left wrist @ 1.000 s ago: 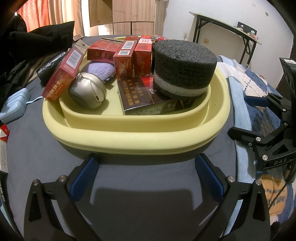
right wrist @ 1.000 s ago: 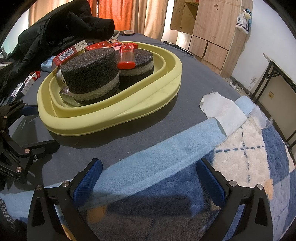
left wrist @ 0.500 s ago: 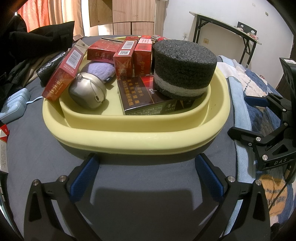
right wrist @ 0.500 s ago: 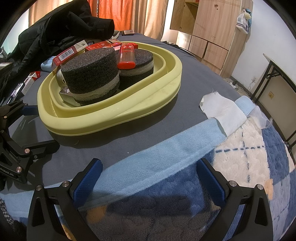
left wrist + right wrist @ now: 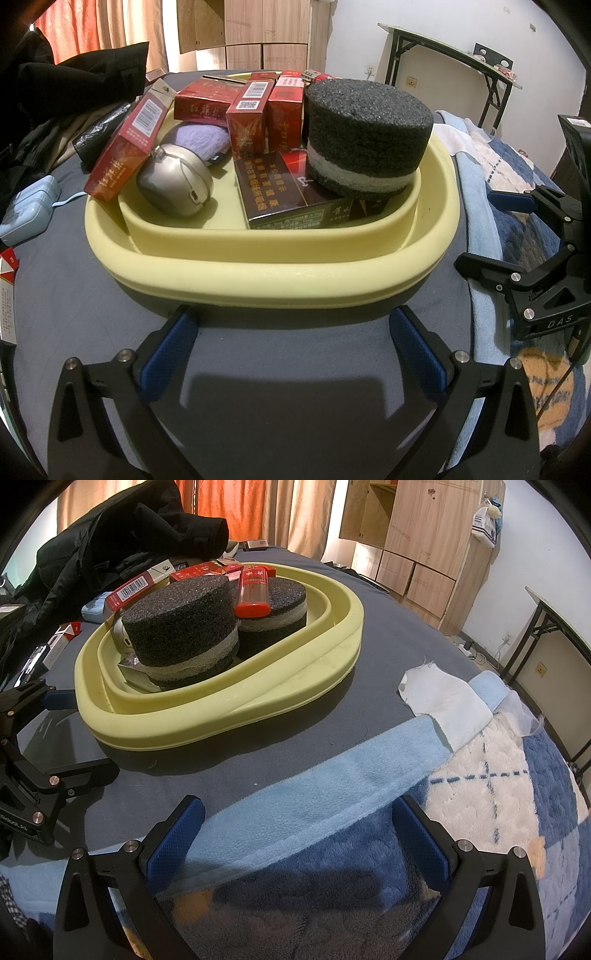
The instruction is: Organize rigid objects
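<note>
Nothing had moved over the last second — both the left gripper point(image 5: 291, 332) and right gripper point(image 5: 295, 825) stayed spread and empty on the bed, the yellow tray point(image 5: 273, 277) already full, so sorting looked finished.

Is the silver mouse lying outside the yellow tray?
No, the silver mouse lies inside the yellow tray, beside the dark box under the foam block.

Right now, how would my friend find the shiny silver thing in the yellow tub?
Find the big yellow tub on the grey bed. Inside its left end sits the silver mouse, below a leaning red box. It is the only round, shiny metal-coloured thing; everything beside it is a box, purple cloth or black foam.
</note>
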Demonstrator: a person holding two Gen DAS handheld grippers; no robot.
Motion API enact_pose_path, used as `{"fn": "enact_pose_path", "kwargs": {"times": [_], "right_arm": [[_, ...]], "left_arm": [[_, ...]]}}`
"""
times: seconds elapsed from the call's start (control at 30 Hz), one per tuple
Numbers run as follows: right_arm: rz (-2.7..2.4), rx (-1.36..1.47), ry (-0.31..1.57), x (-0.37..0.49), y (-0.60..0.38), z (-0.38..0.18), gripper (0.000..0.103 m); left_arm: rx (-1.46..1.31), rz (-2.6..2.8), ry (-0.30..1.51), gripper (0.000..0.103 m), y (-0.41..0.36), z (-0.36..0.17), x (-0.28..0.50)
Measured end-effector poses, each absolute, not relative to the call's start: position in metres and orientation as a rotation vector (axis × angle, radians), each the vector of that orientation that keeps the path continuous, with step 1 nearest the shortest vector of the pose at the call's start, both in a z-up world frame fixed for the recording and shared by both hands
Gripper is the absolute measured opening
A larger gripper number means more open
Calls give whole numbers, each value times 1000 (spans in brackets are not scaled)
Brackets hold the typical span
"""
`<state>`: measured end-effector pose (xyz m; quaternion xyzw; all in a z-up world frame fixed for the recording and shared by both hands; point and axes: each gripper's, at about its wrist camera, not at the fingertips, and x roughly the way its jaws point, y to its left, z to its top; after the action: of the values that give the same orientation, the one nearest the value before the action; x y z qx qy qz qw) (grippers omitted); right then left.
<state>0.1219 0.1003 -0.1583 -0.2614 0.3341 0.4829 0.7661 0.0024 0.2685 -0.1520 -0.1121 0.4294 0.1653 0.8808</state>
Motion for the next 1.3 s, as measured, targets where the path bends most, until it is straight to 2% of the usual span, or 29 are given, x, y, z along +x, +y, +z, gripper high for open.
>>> {"fn": "enact_pose_path", "kwargs": {"times": [1.3], "right_arm": [[1049,-567,726,122,100,-158,103]], "left_arm": [[-231,345,896,103,268,-156,5]]}}
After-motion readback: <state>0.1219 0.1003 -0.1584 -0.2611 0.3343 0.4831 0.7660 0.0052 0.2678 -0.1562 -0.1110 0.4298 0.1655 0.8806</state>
